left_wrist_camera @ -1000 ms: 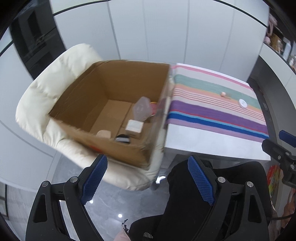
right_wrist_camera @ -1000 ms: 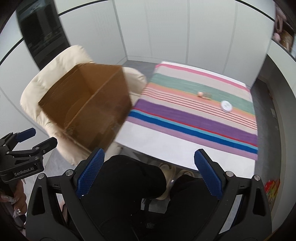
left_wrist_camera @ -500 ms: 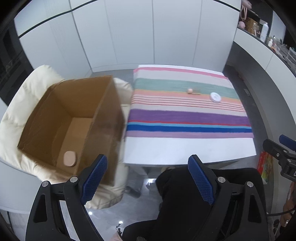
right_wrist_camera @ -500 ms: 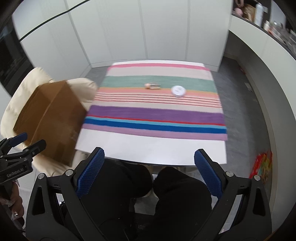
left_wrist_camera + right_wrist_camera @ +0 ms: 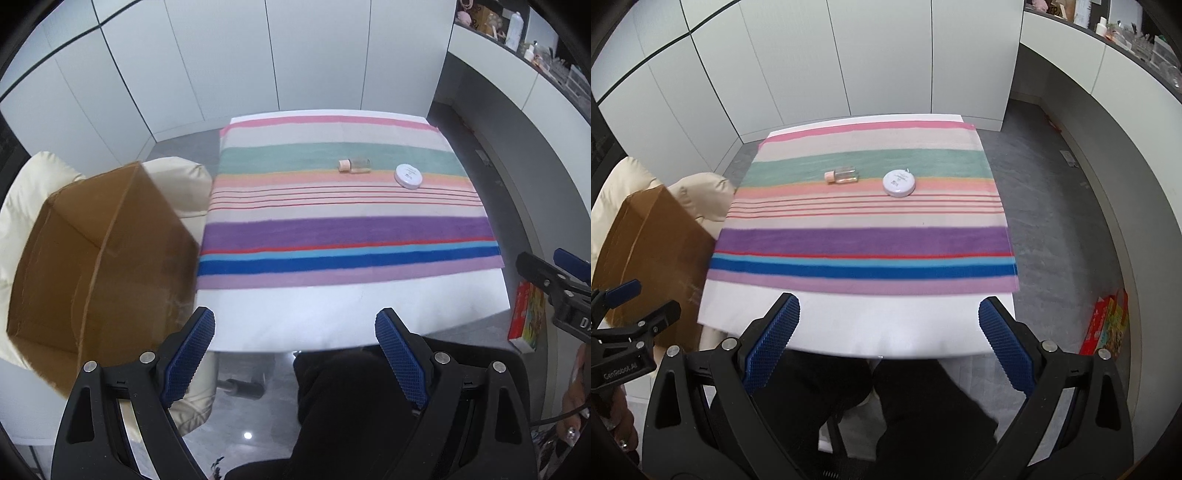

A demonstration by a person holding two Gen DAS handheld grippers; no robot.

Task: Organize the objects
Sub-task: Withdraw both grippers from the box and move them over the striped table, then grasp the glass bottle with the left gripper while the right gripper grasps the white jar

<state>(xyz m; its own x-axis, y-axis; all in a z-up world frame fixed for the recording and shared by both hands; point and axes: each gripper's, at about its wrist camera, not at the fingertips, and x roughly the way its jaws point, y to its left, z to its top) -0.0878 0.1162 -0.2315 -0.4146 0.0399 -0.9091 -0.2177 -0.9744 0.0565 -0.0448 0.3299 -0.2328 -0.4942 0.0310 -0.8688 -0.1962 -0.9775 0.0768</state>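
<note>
Meanwhile, both ribbed-padded hand-held grippers, left [image 5: 294,334] and right [image 5: 889,323], gape empty above striped cloth [image 5: 864,221].

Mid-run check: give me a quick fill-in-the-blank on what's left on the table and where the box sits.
1. The small bottle lies on its ____ on the striped cloth.
2. The round white tin sits to the bottle's ____ in both wrist views.
3. The cardboard box rests on a cream ____.
4. Both grippers, left and right, hold ____.

Missing words: side; right; chair; nothing
</note>
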